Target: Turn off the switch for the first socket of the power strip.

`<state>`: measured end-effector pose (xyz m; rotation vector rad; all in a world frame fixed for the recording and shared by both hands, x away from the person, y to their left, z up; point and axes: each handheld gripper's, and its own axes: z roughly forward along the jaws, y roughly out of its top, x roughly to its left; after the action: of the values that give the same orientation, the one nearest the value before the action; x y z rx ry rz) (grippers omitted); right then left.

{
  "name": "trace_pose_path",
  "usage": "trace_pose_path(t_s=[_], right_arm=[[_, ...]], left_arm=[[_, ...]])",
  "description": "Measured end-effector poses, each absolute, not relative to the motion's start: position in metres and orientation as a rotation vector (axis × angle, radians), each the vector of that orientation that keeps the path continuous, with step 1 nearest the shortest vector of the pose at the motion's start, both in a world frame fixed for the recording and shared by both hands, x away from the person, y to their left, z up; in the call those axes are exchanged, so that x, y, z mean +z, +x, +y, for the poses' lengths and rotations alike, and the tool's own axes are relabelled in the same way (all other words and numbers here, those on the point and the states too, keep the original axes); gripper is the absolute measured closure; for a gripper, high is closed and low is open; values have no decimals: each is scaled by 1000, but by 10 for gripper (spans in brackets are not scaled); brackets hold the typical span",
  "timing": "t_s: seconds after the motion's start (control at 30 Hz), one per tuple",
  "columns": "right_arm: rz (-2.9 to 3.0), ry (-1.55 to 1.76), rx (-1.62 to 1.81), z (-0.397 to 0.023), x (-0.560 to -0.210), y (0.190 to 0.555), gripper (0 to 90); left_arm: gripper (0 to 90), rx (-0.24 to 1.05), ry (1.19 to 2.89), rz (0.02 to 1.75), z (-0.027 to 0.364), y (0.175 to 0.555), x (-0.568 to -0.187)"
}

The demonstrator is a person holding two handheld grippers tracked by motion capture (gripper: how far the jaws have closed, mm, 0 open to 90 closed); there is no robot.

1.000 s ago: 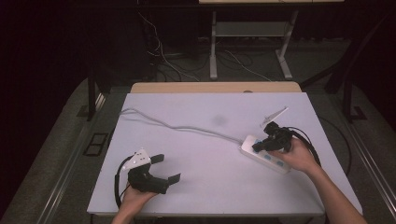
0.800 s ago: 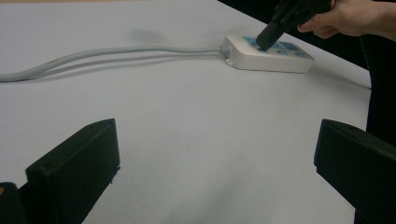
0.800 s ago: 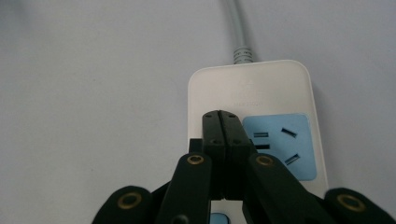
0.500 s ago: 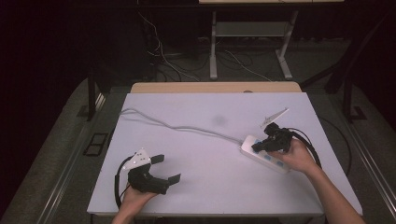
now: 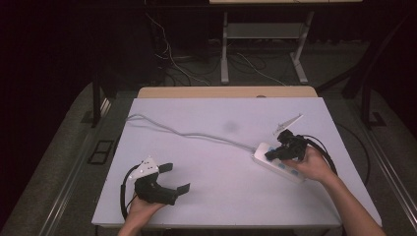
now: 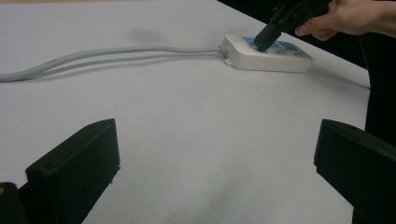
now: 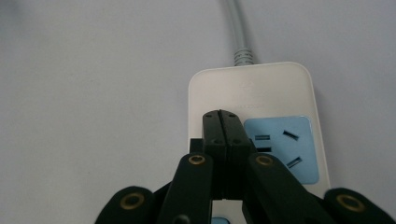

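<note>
A white power strip (image 5: 261, 154) with blue sockets lies on the right side of the white table (image 5: 226, 196). Its grey cable (image 5: 187, 133) runs off to the back left. My right gripper (image 5: 270, 155) is shut, and its closed tips press down on the strip's top near the cable end. In the right gripper view the joined jaws (image 7: 222, 126) sit just left of a blue socket (image 7: 282, 144) on the strip (image 7: 252, 88). My left gripper (image 5: 176, 178) rests open at the front left, holding nothing. The left gripper view shows the strip (image 6: 261, 63) and the right gripper (image 6: 264, 42) far ahead.
The table's right edge lies close behind the right hand (image 5: 314, 164). A small white plate-like piece (image 5: 289, 121) lies behind the strip. Black cables loop from both grippers. The floor beyond the table holds a desk frame (image 5: 265, 34) and loose wires.
The right gripper has shifted only slightly on the power strip. The left gripper has stayed where it was.
</note>
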<state>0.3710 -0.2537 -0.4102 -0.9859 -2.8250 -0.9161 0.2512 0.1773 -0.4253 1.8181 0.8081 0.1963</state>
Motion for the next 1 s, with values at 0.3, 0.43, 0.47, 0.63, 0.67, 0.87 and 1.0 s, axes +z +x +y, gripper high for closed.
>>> trace_pose_path(t_s=[0.3,0.43,0.47,0.63,0.67,0.87,1.0], right_arm=[[-2825,-983,-913,-254,-410,371,900],[-2842,-970,-903,-252,-409,370,900],[-2846,-958,-904,-252,-409,371,900],[-2819,-926,-908,-251,-404,372,900],[-2812,-921,-923,-252,-403,372,900],[-2802,-931,-964,-257,-395,374,900],[-2804,-933,-999,-260,-387,375,900]], left_arm=[[0,197,1815,812,178,251,-425],[0,194,1816,812,177,252,-426],[0,194,1817,811,177,252,-426],[0,190,1821,808,176,253,-426],[0,188,1821,808,176,253,-426],[0,190,1821,809,176,253,-427],[0,191,1822,808,176,253,-426]])
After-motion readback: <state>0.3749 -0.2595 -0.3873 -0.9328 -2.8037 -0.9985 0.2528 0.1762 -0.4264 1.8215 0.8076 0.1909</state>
